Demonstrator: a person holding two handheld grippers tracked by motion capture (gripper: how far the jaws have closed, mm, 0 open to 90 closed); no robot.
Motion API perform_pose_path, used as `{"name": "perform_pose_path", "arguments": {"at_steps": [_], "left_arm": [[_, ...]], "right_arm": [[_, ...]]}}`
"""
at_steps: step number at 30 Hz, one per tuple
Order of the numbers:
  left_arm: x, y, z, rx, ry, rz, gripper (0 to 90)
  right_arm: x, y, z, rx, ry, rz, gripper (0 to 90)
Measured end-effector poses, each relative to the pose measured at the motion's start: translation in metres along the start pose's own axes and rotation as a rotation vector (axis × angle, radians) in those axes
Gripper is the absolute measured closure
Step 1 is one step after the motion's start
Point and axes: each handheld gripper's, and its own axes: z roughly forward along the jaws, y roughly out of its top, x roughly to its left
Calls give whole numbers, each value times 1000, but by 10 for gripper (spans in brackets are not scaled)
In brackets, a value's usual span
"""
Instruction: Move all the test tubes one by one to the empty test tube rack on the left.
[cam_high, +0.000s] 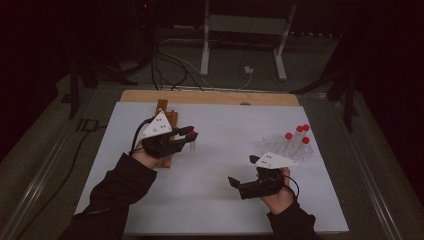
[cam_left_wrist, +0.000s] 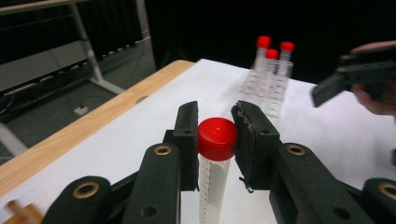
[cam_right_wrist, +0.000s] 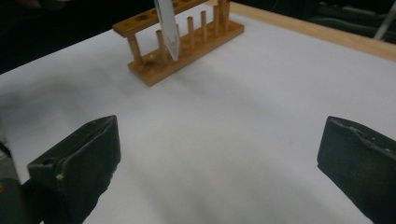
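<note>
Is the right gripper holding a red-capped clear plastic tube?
No, the right gripper has its jaws wide apart over the bare white table, with nothing between them.

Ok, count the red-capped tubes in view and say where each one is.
4. One red-capped tube is clamped in the left claw, near the wooden rack. Three more stand in the clear rack at the table's right. Others could be hidden.

Clear rack (cam_high: 295, 150), wooden rack (cam_right_wrist: 187, 39)
</note>
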Motion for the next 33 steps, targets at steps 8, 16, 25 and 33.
{"name": "perform_pose_path", "arguments": {"at_steps": [8, 16, 25, 33], "left_arm": [[24, 4, -5, 4, 77, -21, 725], [44, 9, -6, -8, 129, -42, 725], [67, 16, -13, -27, 203, -69, 725], [89, 14, -19, -30, 294, -99, 725]], "right_arm": [[-4, 1, -5, -33, -16, 12, 0], [-4, 0, -5, -35, -12, 15, 0], [-5, 0, -5, -35, 0, 18, 0], [-5, -1, -4, -29, 9, 20, 0]]}}
